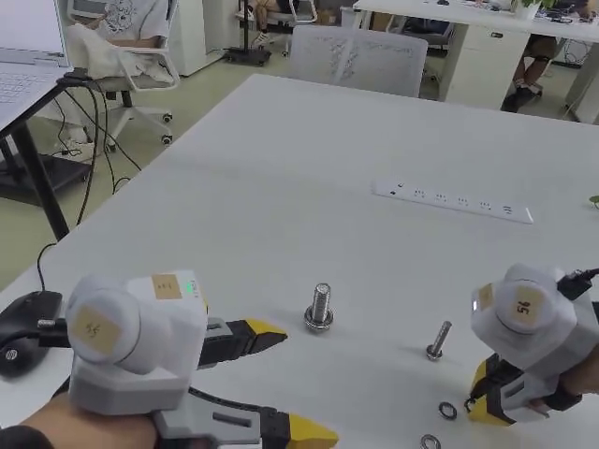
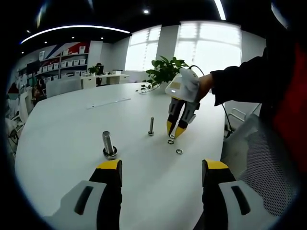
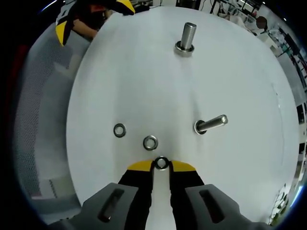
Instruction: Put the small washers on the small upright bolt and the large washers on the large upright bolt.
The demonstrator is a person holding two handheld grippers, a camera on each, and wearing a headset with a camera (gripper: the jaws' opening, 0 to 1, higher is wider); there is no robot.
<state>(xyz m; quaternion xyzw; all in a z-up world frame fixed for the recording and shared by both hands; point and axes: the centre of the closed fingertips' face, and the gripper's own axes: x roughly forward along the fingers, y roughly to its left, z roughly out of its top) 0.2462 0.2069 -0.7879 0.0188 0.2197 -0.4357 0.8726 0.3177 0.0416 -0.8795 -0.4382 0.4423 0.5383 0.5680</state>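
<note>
I'm clamping a small washer (image 3: 161, 163) in my right claw (image 3: 161, 166) near the small bolt (image 3: 211, 124) to thread it on, left claw (image 2: 163, 166) hanging apart.

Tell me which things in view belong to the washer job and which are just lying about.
Job: large bolt, small bolt, gripped washer, two loose washers.
Lying about: power strip, mouse, laptop.
</note>
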